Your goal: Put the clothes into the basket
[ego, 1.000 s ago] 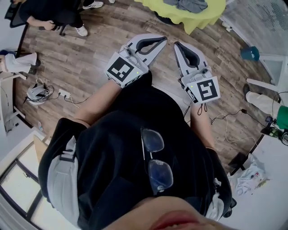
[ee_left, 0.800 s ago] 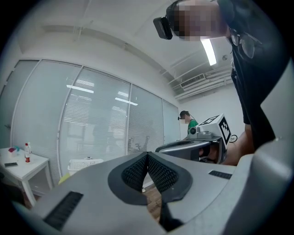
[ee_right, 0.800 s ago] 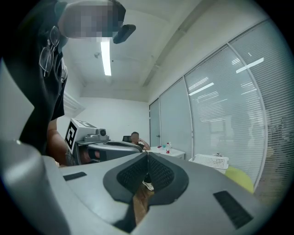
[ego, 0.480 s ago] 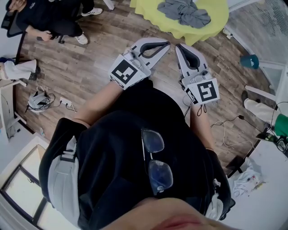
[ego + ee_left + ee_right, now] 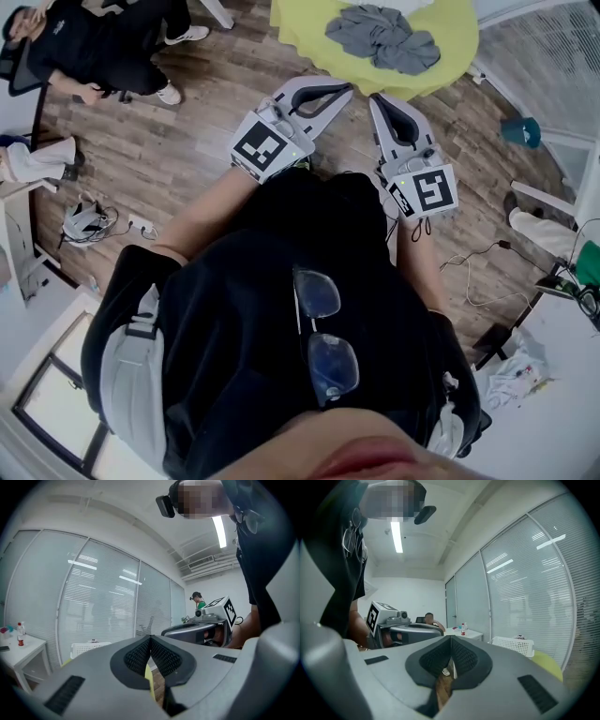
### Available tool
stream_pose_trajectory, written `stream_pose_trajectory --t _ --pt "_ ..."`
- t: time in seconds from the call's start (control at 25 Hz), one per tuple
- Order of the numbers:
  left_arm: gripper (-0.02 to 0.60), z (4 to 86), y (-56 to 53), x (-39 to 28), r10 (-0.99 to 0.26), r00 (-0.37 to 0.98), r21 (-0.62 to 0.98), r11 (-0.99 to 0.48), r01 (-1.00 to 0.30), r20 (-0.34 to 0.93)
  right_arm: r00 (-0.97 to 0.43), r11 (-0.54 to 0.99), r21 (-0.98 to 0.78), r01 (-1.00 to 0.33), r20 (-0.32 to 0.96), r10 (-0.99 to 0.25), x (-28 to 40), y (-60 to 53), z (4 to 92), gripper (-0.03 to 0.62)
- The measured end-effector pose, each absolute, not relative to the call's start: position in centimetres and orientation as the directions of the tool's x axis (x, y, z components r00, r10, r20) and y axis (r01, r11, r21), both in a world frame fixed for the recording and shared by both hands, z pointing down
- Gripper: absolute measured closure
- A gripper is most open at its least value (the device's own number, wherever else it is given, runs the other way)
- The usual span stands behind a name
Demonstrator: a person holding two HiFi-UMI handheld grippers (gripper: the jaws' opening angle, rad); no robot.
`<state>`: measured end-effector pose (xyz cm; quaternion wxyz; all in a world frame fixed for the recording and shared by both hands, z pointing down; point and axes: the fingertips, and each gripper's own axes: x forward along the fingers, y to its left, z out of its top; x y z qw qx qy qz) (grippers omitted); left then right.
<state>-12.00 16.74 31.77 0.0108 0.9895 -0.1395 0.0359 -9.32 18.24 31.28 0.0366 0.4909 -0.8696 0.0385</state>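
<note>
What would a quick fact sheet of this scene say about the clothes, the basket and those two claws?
Clothes: grey heap lying on the yellow table, not yet picked up
Basket: white basket close to that table
Left claw: shut, nothing between its jaws, aimed toward the table
Right claw: shut, nothing between its jaws, aimed toward the table
Floor: wood planks
Bystander: seated person off to the left side
</note>
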Motion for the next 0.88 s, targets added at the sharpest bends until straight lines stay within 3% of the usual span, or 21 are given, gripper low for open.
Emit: stream_pose_trajectory --t 0.48,0.88 --pt "0.571 33.6 10.8 -3.1 -0.348 0.932 0.012 -0.936 -0.351 0.098 -0.562 0.562 -0.033 -0.827 0.094 -0.822 0.2 12.1 32.9 0.568" --pt "0.571 34.4 5.8 4.8 -0.449 0.893 0.022 -0.893 -0.45 0.038 -0.659 0.658 -0.062 -0.751 0.134 -0.74 8.5 6.4 35.2 0.566"
